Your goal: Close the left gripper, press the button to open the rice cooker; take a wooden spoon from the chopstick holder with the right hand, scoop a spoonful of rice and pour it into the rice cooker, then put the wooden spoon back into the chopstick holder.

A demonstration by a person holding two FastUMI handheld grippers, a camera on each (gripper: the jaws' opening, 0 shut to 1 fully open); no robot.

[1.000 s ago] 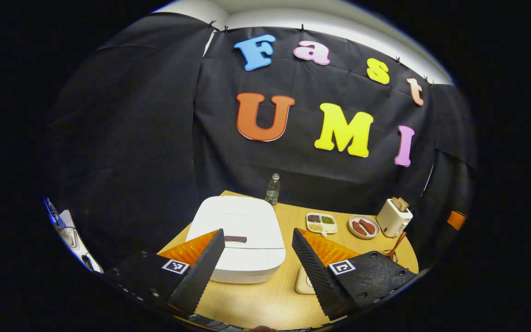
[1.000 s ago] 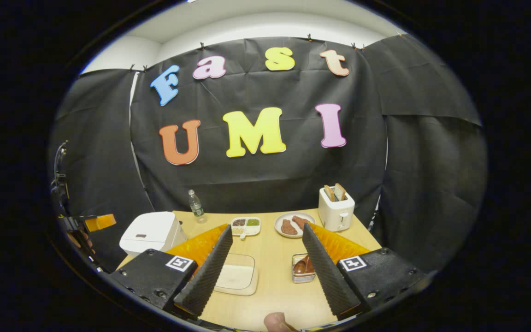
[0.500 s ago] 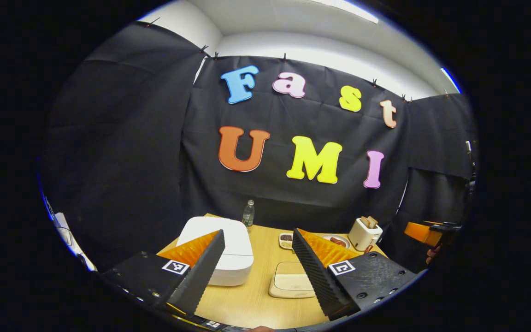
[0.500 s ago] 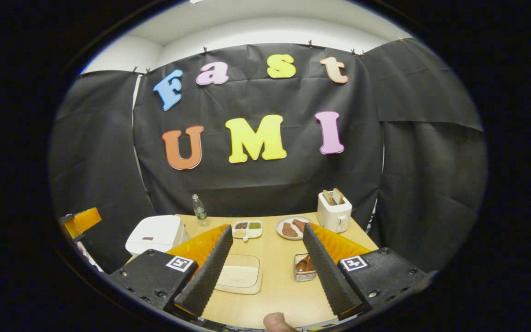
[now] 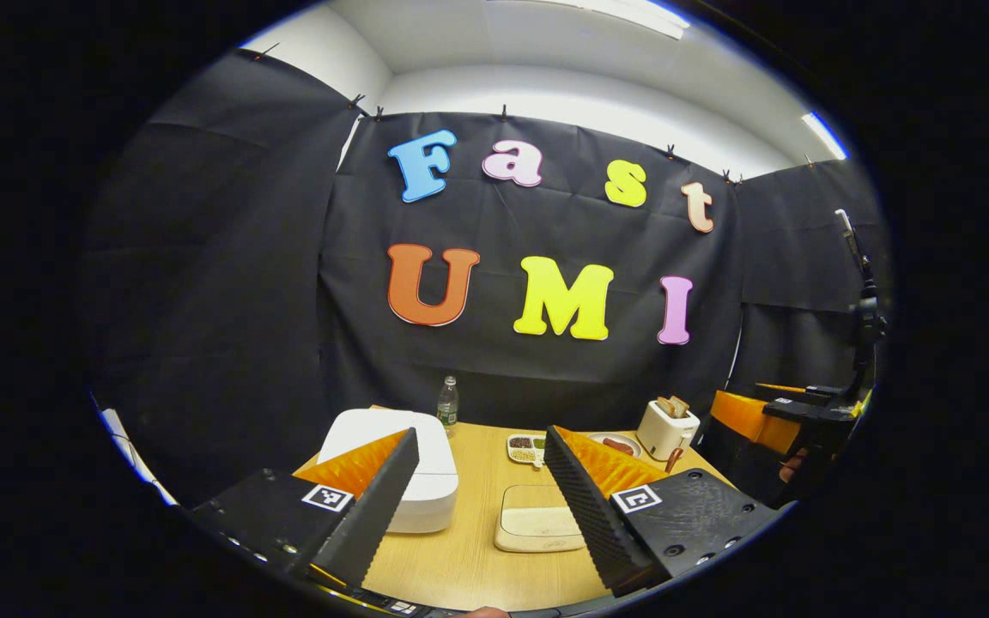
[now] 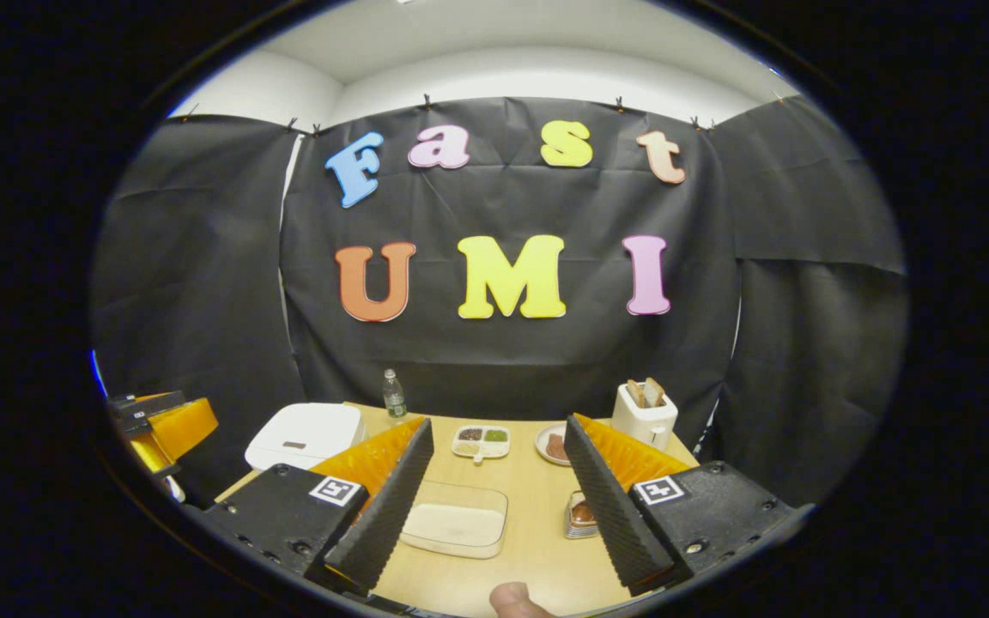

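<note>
Both grippers, left [image 5: 477, 498] and right [image 6: 494, 498], hang wide open and empty near the table's [image 6: 537, 481] front edge, so with the shut rice cooker [image 5: 421, 459] at its left edge and what seems the chopstick holder [image 6: 582, 515] right, nothing has begun: next, close the left and press the button.

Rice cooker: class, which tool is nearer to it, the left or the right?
Left. The left tool has the rice cooker just ahead behind its left finger; the right tool sits farther right.
</note>
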